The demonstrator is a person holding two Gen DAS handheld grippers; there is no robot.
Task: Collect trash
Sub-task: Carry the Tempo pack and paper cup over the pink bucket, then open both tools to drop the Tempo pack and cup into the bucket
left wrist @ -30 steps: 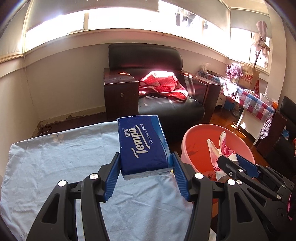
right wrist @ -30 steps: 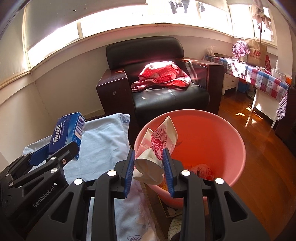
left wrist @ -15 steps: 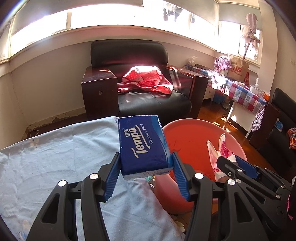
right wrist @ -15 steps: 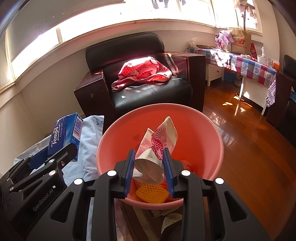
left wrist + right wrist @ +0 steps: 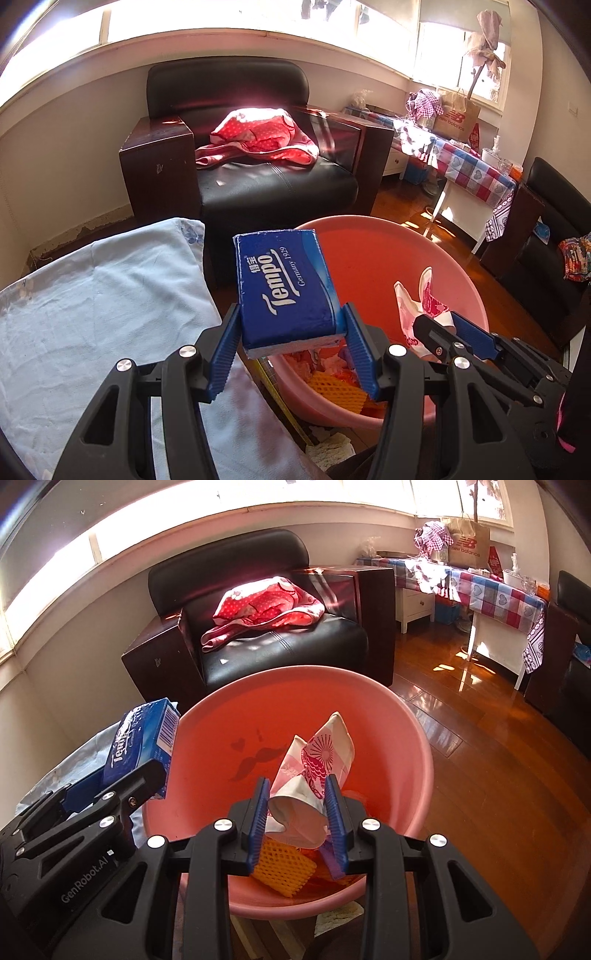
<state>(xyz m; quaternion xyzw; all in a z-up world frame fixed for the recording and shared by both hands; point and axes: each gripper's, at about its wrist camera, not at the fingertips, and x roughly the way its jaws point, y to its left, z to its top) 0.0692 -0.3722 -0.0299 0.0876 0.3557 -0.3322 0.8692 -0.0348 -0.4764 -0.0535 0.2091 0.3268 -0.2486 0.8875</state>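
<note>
Between right fingers [image 5: 334,806]: wrapper [image 5: 314,771] (crumpled).

Black plastic left gripper [image 5: 291,354], blue ribbed pads, silver screws, right gripper [image 5: 297,814] alike, white GenRobot.AI lettering

Tissue pack [image 5: 286,288]: blue glossy plastic film wrap, white print. Crumpled wrapper [image 5: 314,775]: thin paper or film, pink-red print, creased, matt. Basin [image 5: 406,731]: salmon-pink plastic, smooth, slight sheen. Foam net [image 5: 284,867] in basin: yellow-orange mesh, looks soft. Left gripper [image 5: 290,354] and right gripper [image 5: 297,814]: matt black plastic bodies, silver metal screw heads, blue ribbed pads [image 5: 258,823]. Table cloth [image 5: 92,314]: pale blue fabric, matt, wrinkled. Armchair [image 5: 280,646]: black leather-like, glossy. Floor [image 5: 498,775]: polished wood, strongly reflective.
</note>
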